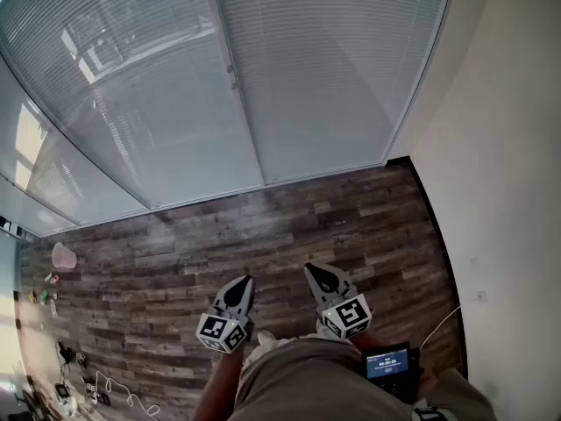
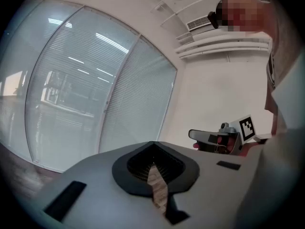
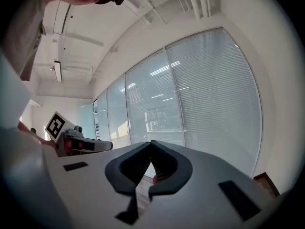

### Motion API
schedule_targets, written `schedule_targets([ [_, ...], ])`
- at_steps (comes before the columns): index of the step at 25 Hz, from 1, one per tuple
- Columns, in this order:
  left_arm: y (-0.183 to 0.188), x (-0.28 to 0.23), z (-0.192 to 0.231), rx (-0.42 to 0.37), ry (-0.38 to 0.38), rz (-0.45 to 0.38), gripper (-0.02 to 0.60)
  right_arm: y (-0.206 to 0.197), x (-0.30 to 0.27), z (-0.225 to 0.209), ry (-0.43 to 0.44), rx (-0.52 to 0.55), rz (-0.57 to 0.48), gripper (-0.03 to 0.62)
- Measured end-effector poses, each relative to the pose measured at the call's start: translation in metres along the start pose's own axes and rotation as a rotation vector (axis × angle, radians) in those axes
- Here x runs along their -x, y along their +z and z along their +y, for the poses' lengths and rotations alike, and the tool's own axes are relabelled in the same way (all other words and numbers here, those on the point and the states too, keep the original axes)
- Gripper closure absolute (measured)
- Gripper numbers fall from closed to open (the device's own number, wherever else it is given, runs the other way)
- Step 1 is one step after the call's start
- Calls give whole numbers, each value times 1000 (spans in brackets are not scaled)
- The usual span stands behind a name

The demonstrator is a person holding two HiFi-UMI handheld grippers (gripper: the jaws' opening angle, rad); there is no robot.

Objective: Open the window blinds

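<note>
Window blinds: fill the upper half of the head view, lowered, slats shut, well apart from both grippers.

Left gripper and right gripper: lower centre, side by side near the person's waist. Both are clenched tip to tip with nothing between them, and both aim roughly level at the glass. Judged a carry posture, with no step of the task yet begun.

Small fitting on the upright between panels; purpose unclear.

Wood-plank floor runs to the window foot. White wall at right. Pink object and cables at lower left.
</note>
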State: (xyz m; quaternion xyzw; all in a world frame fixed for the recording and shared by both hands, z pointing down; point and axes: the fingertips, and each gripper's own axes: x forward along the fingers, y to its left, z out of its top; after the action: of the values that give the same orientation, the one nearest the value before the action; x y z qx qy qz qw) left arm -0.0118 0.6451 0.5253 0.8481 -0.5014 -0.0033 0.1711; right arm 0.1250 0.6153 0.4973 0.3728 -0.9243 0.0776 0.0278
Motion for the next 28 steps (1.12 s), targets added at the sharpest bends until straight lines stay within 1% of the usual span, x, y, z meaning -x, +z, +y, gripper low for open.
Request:
schedule_targets([
  [3,0,1,0,6,3,-1,566,3,3,-4,-7,-2,-8,588],
  [7,-9,-2,-8,71,-1,-1,566,2,13,-13,-14,-14,-8,587],
  [8,-11,-2,-12,75,-4,3,566,2,17,-16,-15,-20,-7,586],
  [15,-18,-20,-41,49,-11,15,566,2,37,-39,46,-132,-12,579],
  [20,-16,-38,-59,40,-1,5,566,4,52,-53,99,-113,-9,543],
  [28,-24,-55,-102,32,31,-11,566,7,89,-83,128,-102,-13,542],
])
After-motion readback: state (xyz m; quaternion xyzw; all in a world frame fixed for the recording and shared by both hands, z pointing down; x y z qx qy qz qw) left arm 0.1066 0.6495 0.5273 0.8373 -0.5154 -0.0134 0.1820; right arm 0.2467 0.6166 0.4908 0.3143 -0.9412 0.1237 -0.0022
